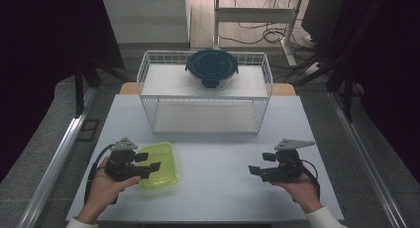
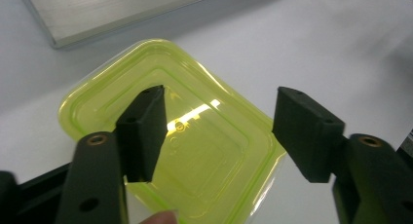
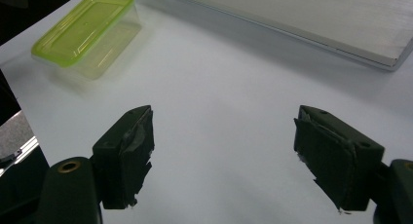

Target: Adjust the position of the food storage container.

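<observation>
High view: we see the green box point(image 1: 159, 164) lying flat on the white desk point(image 1: 218, 153), near the front left corner. Our left hand-held gripper point(image 1: 148, 162) hangs right over it. Its jaws are open, and the box is not pinched yet. In the left gripper view the green box point(image 2: 170, 131) sits under and between the two jaws, but they do not press on it

Our right hand-held gripper point(image 1: 257, 169) waits over bare desk, well apart from the box. Its jaws are wide open and hold nothing

We think the box is light and thin. It looks like shiny plastic, so it may slip or bend if we squeeze hard. It seems to have a lid on top with a raised rim. A good place to grab looks like across its short sides, just under the rim

Behind the box stands a wire rack point(image 1: 204, 91) with a dark round bowl point(image 1: 211, 68) on top. The desk edge is close on the left, so we should lift up and move to the middle, where there is lots of room
</observation>
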`<state>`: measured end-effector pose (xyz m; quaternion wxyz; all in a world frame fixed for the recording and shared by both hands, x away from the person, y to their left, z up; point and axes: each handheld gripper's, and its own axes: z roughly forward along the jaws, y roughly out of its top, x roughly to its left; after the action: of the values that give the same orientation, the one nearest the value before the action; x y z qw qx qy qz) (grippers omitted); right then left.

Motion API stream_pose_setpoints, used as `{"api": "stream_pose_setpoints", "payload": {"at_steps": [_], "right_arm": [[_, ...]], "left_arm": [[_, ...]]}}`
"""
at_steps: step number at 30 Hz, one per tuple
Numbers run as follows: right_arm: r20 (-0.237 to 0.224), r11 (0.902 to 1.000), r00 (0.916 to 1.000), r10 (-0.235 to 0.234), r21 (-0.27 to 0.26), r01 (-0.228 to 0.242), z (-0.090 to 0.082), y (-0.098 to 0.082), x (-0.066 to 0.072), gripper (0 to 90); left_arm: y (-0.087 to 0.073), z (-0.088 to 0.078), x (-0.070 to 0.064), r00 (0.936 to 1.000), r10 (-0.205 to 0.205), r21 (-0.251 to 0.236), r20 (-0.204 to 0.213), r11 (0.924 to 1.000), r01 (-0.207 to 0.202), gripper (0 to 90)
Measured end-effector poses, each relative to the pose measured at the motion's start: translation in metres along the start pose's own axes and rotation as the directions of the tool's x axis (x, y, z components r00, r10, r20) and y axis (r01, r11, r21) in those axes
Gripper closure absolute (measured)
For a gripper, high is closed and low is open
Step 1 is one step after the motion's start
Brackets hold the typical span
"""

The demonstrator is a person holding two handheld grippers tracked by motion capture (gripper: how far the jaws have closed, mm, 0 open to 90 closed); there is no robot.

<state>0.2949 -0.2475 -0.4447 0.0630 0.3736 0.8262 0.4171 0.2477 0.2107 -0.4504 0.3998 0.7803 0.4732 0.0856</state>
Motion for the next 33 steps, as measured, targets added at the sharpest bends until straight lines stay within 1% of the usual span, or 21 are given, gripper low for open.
{"api": "stream_pose_setpoints", "payload": {"at_steps": [2, 5, 8, 10, 13, 16, 18, 20, 22, 25, 29, 31, 33], "right_arm": [[-0.001, 1.0000, 1.0000, -0.004, 0.002, 0.004, 0.000, 0.000, 0.000, 22.2], [-0.001, 1.0000, 1.0000, -0.002, 0.007, 0.002, 0.001, -0.001, 0.000, 22.1], [0.008, 0.9999, 0.9999, -0.011, 0.005, 0.011, 0.001, -0.001, 0.001, 22.2], [0.011, 0.9999, 0.9998, -0.014, 0.009, 0.014, 0.002, -0.001, 0.001, 22.2], [0.010, 0.9998, 0.9999, -0.012, 0.013, 0.012, 0.002, -0.002, 0.002, 22.2], [0.011, 0.9998, 0.9999, -0.013, 0.016, 0.013, 0.003, -0.002, 0.002, 22.2], [0.011, 0.9997, 0.9999, -0.012, 0.023, 0.012, 0.004, -0.002, 0.003, 22.2], [0.009, 0.9996, 0.9999, -0.012, 0.025, 0.012, 0.005, -0.002, 0.003, 22.2], [0.010, 0.9996, 0.9999, -0.013, 0.024, 0.013, 0.005, -0.002, 0.003, 22.2], [0.010, 0.9996, 0.9998, -0.015, 0.026, 0.014, 0.006, -0.002, 0.004, 22.2], [0.009, 0.9994, 0.9998, -0.016, 0.030, 0.016, 0.008, -0.002, 0.005, 22.2], [0.009, 0.9990, 0.9997, -0.023, 0.039, 0.022, 0.008, -0.002, 0.006, 22.2], [0.006, 0.9989, 0.9997, -0.024, 0.041, 0.024, 0.009, -0.002, 0.007, 22.2]], "left_arm": [[-0.002, -0.002, 0.002, 1.0000, -0.005, 0.003, 0.002, 1.0000, 0.005, 44.0], [-0.006, -0.003, 0.004, 0.9999, -0.017, 0.016, 0.004, 0.9997, 0.017, 47.5], [-0.011, -0.005, 0.005, 0.9999, -0.009, 0.042, 0.005, 0.9991, 0.009, 51.5], [-0.016, -0.007, 0.006, 1.0000, 0.003, 0.054, -0.007, 0.9985, -0.002, 54.3], [-0.024, -0.010, 0.008, 0.9997, 0.002, 0.074, -0.026, 0.9972, 0.000, 60.2], [-0.032, -0.014, 0.013, 0.9998, -0.021, 0.102, -0.001, 0.9945, 0.021, 74.5], [-0.037, -0.015, 0.014, 0.9997, -0.022, 0.119, 0.008, 0.9926, 0.021, 82.3], [-0.043, -0.016, 0.015, 1.0000, -0.004, 0.149, -0.006, 0.9889, 0.005, 85.6], [-0.048, -0.014, 0.015, 0.9995, 0.010, 0.180, -0.030, 0.9837, -0.005, 87.9], [-0.057, -0.010, 0.015, 0.9984, 0.012, 0.210, -0.056, 0.9777, 0.000, 89.5], [-0.061, -0.004, 0.013, 0.9971, 0.041, 0.257, -0.065, 0.9661, -0.023, 89.6], [-0.061, -0.002, 0.012, 0.9966, 0.050, 0.272, -0.066, 0.9617, -0.031, 89.7], [-0.061, 0.001, 0.011, 0.9970, 0.051, 0.280, -0.059, 0.9596, -0.032, 89.6]]}}
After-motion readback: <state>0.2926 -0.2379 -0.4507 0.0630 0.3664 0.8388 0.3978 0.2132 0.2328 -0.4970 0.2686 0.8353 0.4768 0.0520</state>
